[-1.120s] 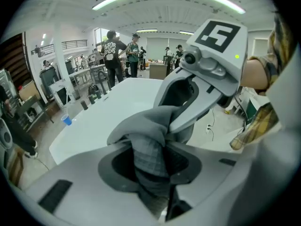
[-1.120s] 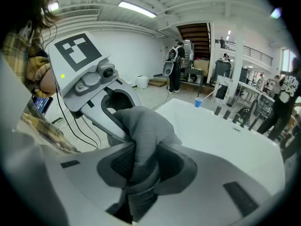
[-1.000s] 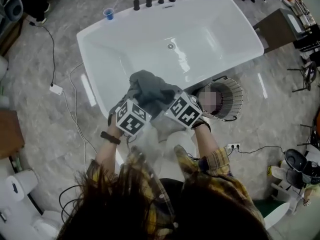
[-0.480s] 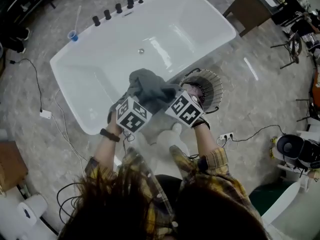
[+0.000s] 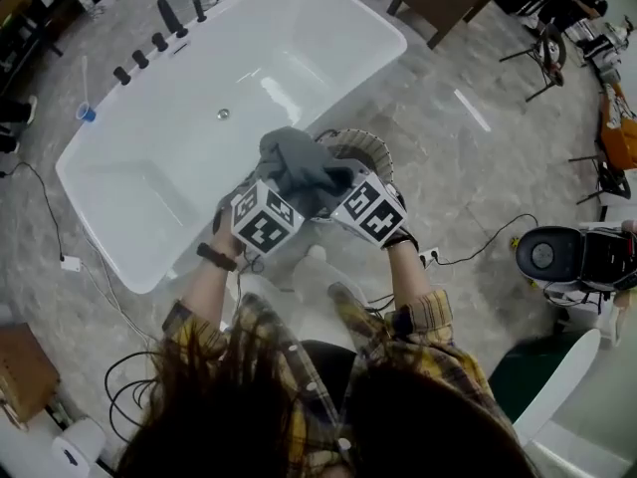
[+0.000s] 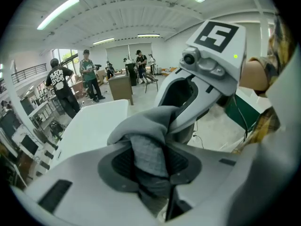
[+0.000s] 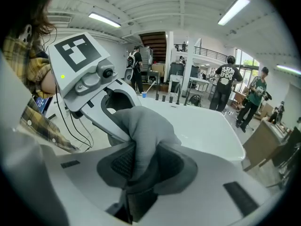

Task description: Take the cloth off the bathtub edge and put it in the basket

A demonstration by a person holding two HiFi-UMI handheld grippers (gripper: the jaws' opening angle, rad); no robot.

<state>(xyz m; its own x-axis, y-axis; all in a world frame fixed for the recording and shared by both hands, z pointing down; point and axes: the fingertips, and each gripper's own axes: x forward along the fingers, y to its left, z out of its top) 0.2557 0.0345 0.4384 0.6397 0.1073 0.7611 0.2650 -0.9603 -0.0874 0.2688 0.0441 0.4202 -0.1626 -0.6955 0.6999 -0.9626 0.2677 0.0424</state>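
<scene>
Both grippers are clamped on the same grey cloth. The left gripper has a fold pinched between its narrowly set pads, and the right gripper bites another bunch of it. The cloth is off the white bathtub and held up in the centre of the frame. It sits just over the near rim of the wire basket, which stands on the floor against the tub's lower right side.

I think the main risk is a sloppy drop. The cloth and grippers hide most of the basket's mouth, so letting go too soon could leave folds draped over the rim or slipping down between the basket and the tub. If one gripper lets go before the other, the cloth would swing sideways. A loose fold might also catch on the wire.

There is little to read. The gripper cubes carry only black-and-white square patterns. A person in the background has pale print on a dark shirt, too small to make out.
</scene>
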